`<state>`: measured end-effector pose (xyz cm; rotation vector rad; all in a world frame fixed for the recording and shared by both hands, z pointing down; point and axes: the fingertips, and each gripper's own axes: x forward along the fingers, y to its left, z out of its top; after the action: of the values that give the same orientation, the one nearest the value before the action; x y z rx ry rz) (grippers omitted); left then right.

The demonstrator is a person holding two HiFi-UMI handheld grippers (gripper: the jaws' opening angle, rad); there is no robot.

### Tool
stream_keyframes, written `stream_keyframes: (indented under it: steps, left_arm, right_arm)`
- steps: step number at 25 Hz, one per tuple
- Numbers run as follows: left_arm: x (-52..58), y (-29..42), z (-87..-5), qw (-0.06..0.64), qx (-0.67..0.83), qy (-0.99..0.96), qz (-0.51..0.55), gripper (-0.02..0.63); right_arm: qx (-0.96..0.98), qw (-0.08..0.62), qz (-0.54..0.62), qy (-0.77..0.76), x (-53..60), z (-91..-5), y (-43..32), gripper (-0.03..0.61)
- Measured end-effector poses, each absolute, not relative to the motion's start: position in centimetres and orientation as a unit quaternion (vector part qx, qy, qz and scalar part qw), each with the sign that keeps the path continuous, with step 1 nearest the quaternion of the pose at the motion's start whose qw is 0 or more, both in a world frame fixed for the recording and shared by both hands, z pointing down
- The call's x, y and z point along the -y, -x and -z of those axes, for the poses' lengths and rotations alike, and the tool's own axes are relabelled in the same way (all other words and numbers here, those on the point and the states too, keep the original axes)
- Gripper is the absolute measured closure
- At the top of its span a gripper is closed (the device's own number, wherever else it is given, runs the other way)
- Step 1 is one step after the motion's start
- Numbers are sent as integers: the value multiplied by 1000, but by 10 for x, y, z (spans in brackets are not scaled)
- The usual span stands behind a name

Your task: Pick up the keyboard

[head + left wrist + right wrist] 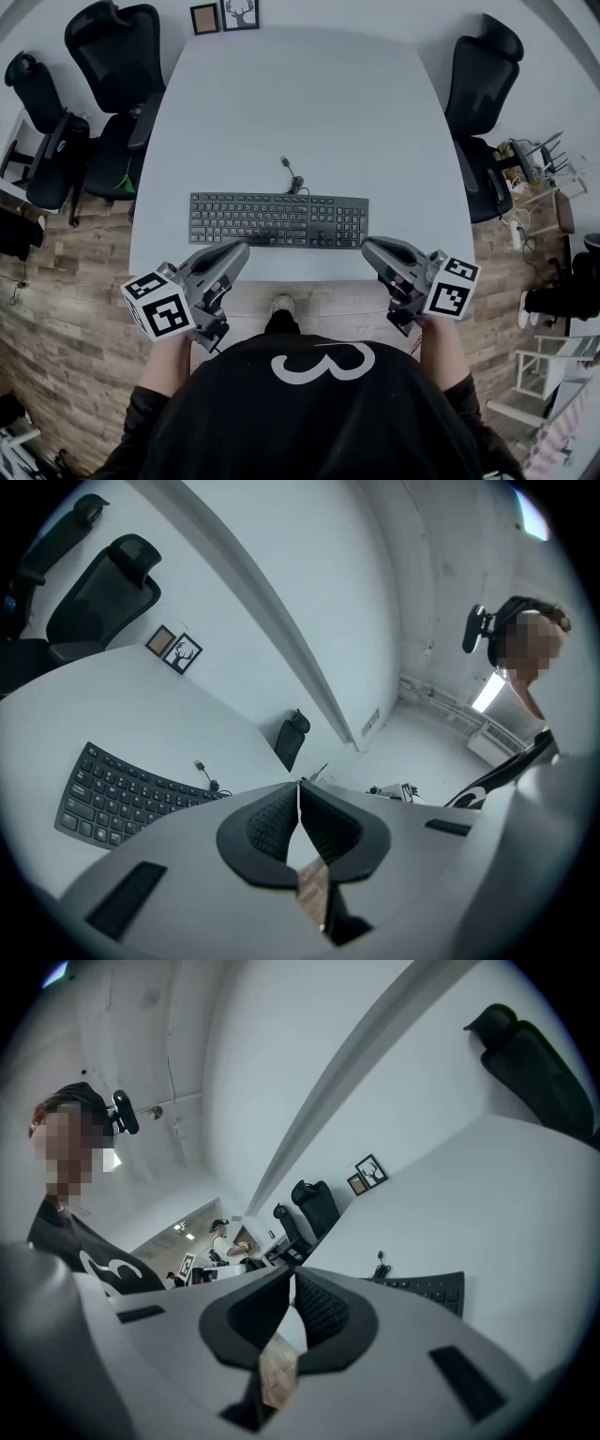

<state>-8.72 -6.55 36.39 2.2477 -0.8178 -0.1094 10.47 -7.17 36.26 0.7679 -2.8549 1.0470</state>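
A black keyboard (pixel 278 220) lies flat near the front edge of the white table (pixel 300 112), its cable coiled just behind it. My left gripper (pixel 240 251) hovers at the table's front edge, just below the keyboard's left end, shut with nothing in it. My right gripper (pixel 369 247) sits by the keyboard's right front corner, also shut and holding nothing. In the left gripper view the keyboard (pixel 122 797) shows to the left of the closed jaws (pixel 299 787). In the right gripper view the keyboard's end (pixel 433 1290) lies to the right of the closed jaws (pixel 290 1271).
Black office chairs stand at the table's left (pixel 117 84) and right (pixel 483 103). Two small picture frames (pixel 225 15) lean at the far edge. Wooden floor lies below the front edge, and cables and racks clutter the right side (pixel 539 169).
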Motion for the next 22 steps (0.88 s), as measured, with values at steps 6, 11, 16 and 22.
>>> stream_keyframes:
  steps: [6,11,16,22]
  left_arm:
    - [100,122,-382,377,349,-857,38,595]
    - [121,143,-400,379,365,-850,19,595]
    - [139,159,-416,352,380,-855,-29,594]
    - [159,196,-436,357,415,-836,-53,591]
  right_arm:
    - [899,11,-339,-278,103,-372,-117,568]
    - [889,15,-348,-299,125,-386,-123,566]
    - [882,53,-344,-318,141,-404,-122,554]
    - [870,99,-347,-337,155,-433,-123,455]
